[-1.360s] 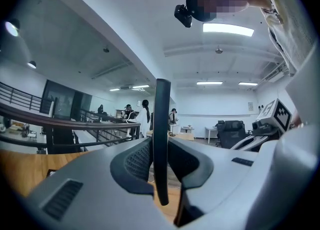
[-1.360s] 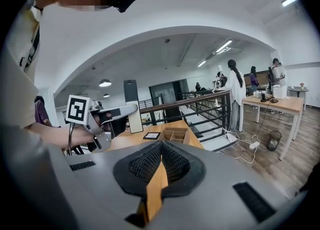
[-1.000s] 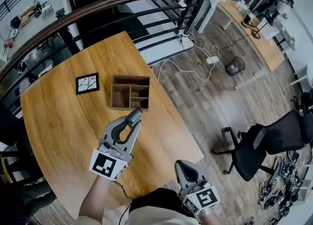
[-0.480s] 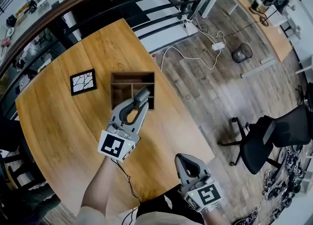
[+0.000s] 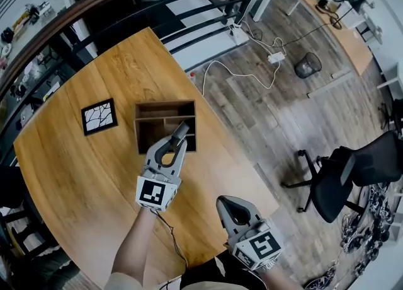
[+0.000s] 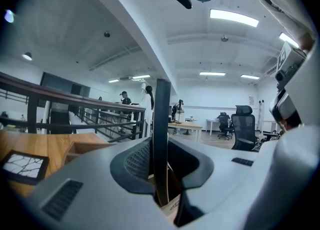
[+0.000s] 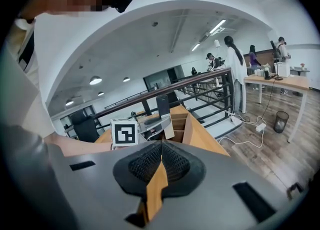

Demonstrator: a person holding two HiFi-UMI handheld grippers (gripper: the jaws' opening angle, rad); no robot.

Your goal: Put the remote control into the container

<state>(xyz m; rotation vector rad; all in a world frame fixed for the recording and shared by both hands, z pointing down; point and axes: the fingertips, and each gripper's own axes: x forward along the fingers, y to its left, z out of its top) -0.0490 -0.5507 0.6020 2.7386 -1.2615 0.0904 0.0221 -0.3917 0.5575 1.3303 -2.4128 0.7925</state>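
Note:
In the head view my left gripper is shut on a dark slim remote control, whose far end reaches over the front compartments of the wooden divided container on the round wooden table. From the left gripper view the remote stands edge-on between the shut jaws of the left gripper, with the container low at left. My right gripper hangs near my body at the table's front edge, shut and empty. The right gripper view shows the right gripper, the remote and the container beyond.
A black tile with a white crack pattern lies left of the container. A dark railing curves behind the table. Right of the table are wood floor with white cables, a bin and an office chair.
My left gripper has carried the remote forward, from short of the container to over its front compartments. The right gripper has stayed by my body.

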